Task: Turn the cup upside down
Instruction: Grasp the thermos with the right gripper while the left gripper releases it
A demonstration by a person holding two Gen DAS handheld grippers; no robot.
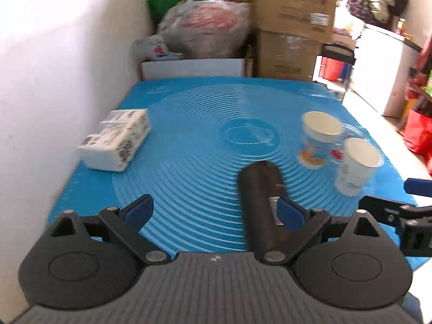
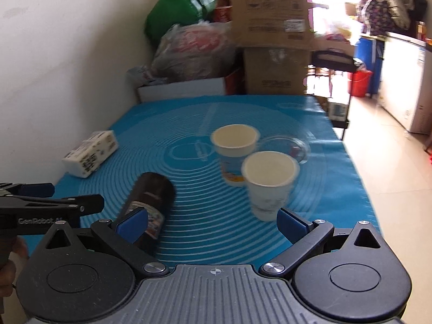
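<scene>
We look over a blue mat (image 2: 270, 113) on a table pushed against a white wall (image 2: 54, 54).

Nearest us, our left gripper (image 1: 216, 210) and right gripper (image 2: 213, 222) both stand wide apart, holding nothing. A dark bottle (image 2: 151, 202) lies on its side at 10 o'clock from the right gripper. At its 1 o'clock a paper cup (image 2: 267, 183) stands upright, mouth up, with a second cup (image 2: 235, 148) just behind it. A tissue pack (image 2: 90, 152) lies farther off at 10 o'clock by the wall. Cardboard boxes (image 2: 270, 13) and a plastic bag (image 2: 194, 48) are stacked beyond the mat.
</scene>
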